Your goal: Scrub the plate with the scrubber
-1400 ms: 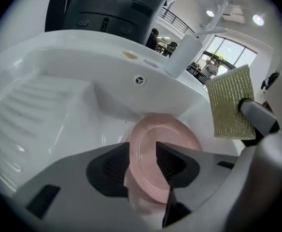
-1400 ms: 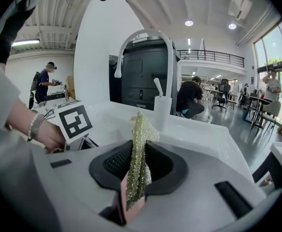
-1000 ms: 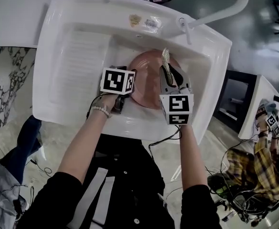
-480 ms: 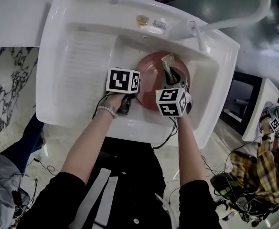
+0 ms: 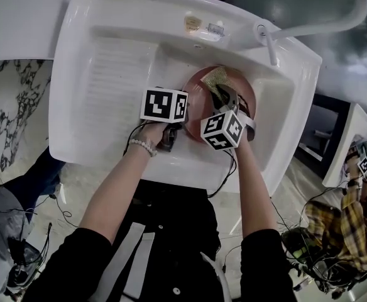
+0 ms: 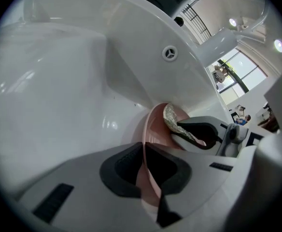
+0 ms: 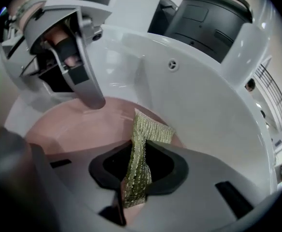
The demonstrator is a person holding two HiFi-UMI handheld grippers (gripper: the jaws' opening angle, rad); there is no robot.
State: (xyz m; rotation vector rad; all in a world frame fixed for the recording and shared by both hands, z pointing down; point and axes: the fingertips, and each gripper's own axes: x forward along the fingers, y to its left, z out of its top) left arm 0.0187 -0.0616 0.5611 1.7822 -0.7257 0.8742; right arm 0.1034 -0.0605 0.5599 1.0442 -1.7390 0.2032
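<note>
A pink plate (image 5: 199,96) stands tilted in the white sink basin (image 5: 127,61). My left gripper (image 6: 144,172) is shut on the plate's near rim (image 6: 148,144), and the rim runs edge-on between its dark pads. The right gripper (image 7: 137,174) is shut on a flat green-gold mesh scrubber (image 7: 140,153). The scrubber's free end (image 5: 216,77) rests against the plate's face (image 7: 83,124) near its far side. In the head view the left gripper (image 5: 171,121) sits at the plate's left edge and the right gripper (image 5: 227,106) hovers over the plate.
A white faucet spout (image 5: 334,17) arcs over the sink's back right corner. The ribbed drainboard (image 5: 111,83) fills the sink's left part. An overflow hole (image 7: 172,64) shows in the back wall. Another person in a plaid shirt (image 5: 353,219) is at the far right.
The right gripper has swung left and tilted, carrying the scrubber across the plate's upper face. The left gripper still holds the plate's left rim; the camera view drifted slightly.
</note>
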